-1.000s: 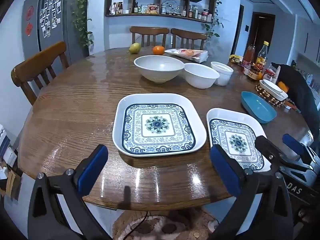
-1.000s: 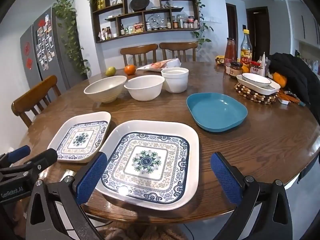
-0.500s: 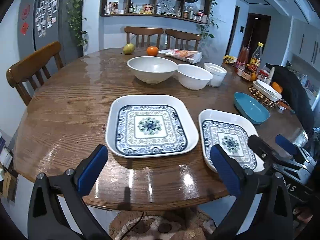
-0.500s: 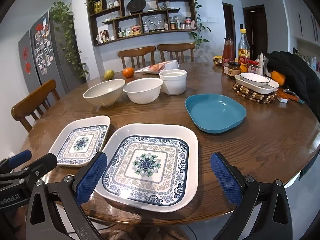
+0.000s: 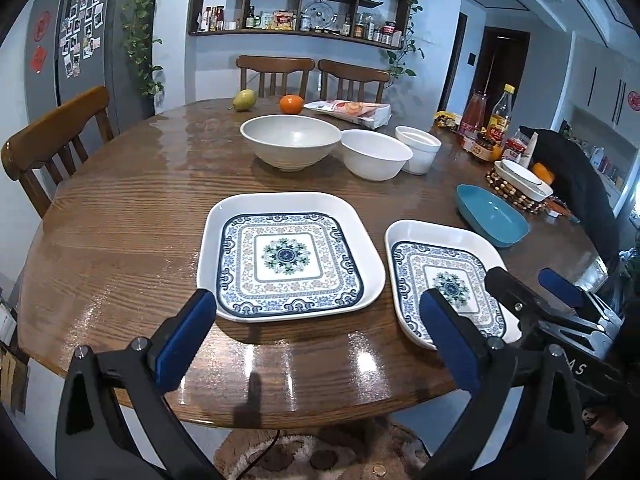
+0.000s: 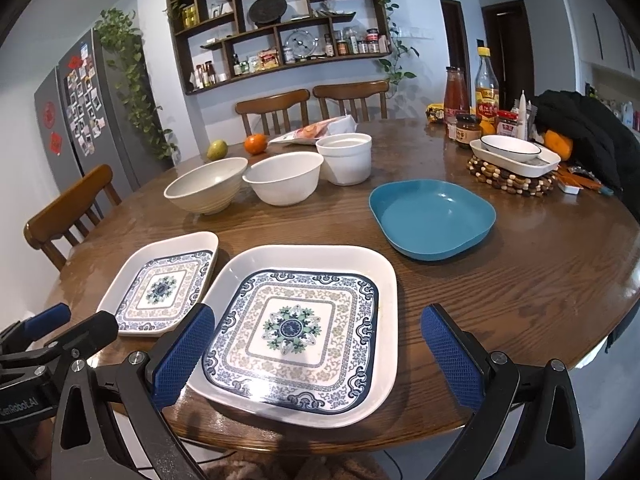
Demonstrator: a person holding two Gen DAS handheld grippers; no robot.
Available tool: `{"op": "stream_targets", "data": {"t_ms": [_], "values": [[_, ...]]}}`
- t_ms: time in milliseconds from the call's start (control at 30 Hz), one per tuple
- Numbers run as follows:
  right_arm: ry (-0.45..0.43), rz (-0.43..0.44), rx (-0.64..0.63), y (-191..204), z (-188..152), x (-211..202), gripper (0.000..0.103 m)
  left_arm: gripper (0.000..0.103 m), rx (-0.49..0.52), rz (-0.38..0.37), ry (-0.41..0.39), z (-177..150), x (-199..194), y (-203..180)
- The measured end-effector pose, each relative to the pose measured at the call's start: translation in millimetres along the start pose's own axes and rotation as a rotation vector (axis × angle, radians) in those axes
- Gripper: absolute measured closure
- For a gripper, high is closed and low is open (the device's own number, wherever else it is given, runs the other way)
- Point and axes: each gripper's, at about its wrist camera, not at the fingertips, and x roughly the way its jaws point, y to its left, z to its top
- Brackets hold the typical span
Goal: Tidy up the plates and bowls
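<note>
A pear and an orange are sitting near each other at the far edge of the wooden tabletop, with a snack packet lying to their right. Sauce bottles and jars are standing at the right side. Wooden chairs are ringing the tabletop, and a wall shelf is holding small containers.

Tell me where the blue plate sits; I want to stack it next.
In the right wrist view the blue plate lies on the table right of centre, beyond the patterned plate and in front of the beaded trivet.
</note>
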Motion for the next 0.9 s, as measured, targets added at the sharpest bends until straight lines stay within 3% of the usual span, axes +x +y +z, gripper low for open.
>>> {"op": "stream_targets", "data": {"t_ms": [133, 433, 567, 633, 700, 833, 900], "values": [[-0.009, 0.012, 0.002, 0, 0, -1, 0.000, 0.003, -0.012, 0.003, 0.004, 1, 3, 3], [-0.021, 0.023, 0.025, -5, 0, 2, 0.000, 0.004, -0.028, -0.065, 0.045, 0, 11, 3], [-0.009, 0.039, 0.043, -13, 1, 5, 0.010, 0.004, -0.050, -0.047, 0.050, 2, 15, 10], [0.001, 0.045, 0.066, -21, 1, 7, 0.012, 0.009, -0.087, -0.052, 0.061, 4, 17, 15], [0.000, 0.034, 0.074, -27, 2, 8, 0.026, 0.011, -0.106, -0.084, 0.072, 4, 18, 16], [0.000, 0.023, 0.091, -36, 5, 9, 0.043, 0.031, -0.065, -0.147, 0.093, 3, 20, 2], [0.015, 0.032, 0.084, -38, 6, 12, 0.062, 0.033, -0.043, -0.199, 0.111, 1, 21, -6]]}}
